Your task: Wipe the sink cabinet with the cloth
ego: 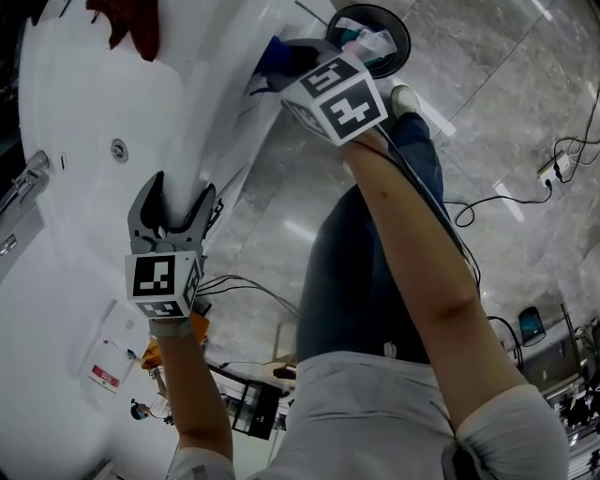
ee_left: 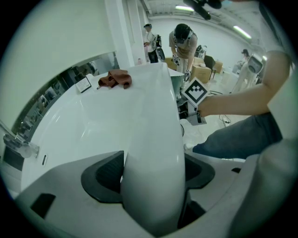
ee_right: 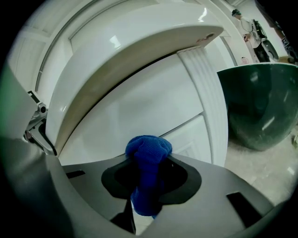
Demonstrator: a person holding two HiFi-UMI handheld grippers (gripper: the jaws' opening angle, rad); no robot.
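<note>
My right gripper (ee_right: 149, 174) is shut on a bunched blue cloth (ee_right: 148, 153). The cloth is held close to the white cabinet door (ee_right: 139, 111), under the countertop's overhang (ee_right: 130, 51). From the head view the same cloth (ego: 272, 56) shows ahead of the right gripper (ego: 279, 70), against the cabinet front. My left gripper (ego: 178, 202) straddles the white counter's rim (ee_left: 153, 139); in its own view the left gripper (ee_left: 151, 172) has both pads pressed on that rim.
A red-brown rag (ego: 131, 23) lies on the far countertop, also seen as the rag (ee_left: 116, 79). A chrome faucet (ego: 23, 178) stands at the basin's left. A dark round bin (ego: 380, 33) sits by the cabinet. Cables (ego: 487, 202) cross the marble floor. People (ee_left: 184, 44) stand in the background.
</note>
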